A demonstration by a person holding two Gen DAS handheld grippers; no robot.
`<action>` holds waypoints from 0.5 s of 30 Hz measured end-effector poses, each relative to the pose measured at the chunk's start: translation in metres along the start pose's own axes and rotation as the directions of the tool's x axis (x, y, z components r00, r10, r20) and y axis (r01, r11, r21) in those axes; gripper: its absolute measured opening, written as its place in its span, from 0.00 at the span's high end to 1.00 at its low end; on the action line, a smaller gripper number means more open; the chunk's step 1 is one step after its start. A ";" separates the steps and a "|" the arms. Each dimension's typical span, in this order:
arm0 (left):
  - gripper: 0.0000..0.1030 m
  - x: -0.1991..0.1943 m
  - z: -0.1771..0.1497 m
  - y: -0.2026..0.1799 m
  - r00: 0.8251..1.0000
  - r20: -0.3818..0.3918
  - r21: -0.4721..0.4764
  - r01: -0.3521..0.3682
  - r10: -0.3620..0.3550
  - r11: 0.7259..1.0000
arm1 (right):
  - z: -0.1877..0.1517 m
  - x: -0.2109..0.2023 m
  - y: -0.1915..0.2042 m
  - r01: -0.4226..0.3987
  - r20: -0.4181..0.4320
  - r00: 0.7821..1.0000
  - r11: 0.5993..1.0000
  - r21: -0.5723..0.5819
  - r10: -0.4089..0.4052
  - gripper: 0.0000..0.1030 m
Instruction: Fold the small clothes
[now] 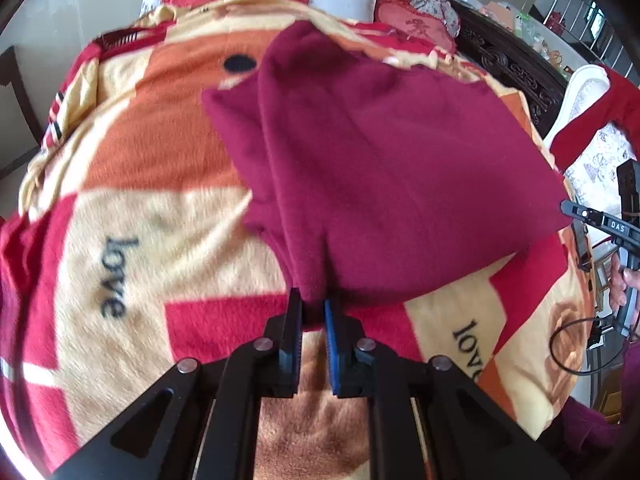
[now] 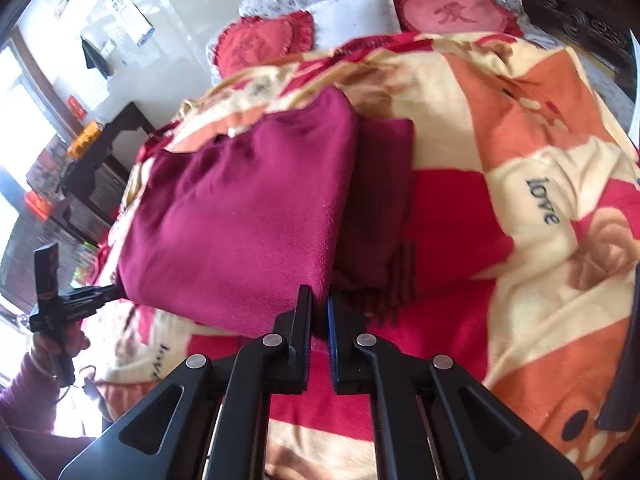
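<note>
A maroon sweater (image 1: 380, 168) lies partly folded on a bed blanket (image 1: 152, 216). My left gripper (image 1: 313, 300) is shut on its near edge, with a pinch of cloth bunched between the blue pads. In the right wrist view the same sweater (image 2: 248, 208) lies flat, a darker folded part with a ribbed cuff (image 2: 384, 208) beside it on the right. My right gripper (image 2: 319, 296) is shut on the sweater's near corner. Each view also catches the other gripper at a sweater corner: the right gripper (image 1: 568, 206) and the left gripper (image 2: 114, 291).
The fleece blanket (image 2: 520, 200) is patterned red, orange and cream with "love" lettering. Red heart pillows (image 2: 452, 12) and a white pillow (image 2: 352, 12) lie at the head of the bed. A dark wooden bedside cabinet (image 2: 108, 160) stands at the left. A person's hand (image 2: 56, 344) holds the left gripper's handle.
</note>
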State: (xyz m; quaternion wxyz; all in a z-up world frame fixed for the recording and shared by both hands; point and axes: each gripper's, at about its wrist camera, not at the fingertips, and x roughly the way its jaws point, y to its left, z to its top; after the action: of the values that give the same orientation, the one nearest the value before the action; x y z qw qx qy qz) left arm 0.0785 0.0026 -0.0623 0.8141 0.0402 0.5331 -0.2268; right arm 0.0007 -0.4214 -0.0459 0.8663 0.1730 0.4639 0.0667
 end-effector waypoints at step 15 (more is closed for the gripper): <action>0.43 -0.039 0.034 0.003 0.991 0.130 -0.089 -0.012 0.024 0.996 | 0.035 -0.014 0.021 0.050 0.099 0.994 0.999 -0.003 -0.049 0.92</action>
State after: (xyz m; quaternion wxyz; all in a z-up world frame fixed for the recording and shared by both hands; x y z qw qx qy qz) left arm 0.0960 0.0074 -0.0138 0.8504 -0.0059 0.4875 -0.1978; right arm 0.0230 -0.4143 -0.0097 0.8899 0.1623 0.4246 0.0378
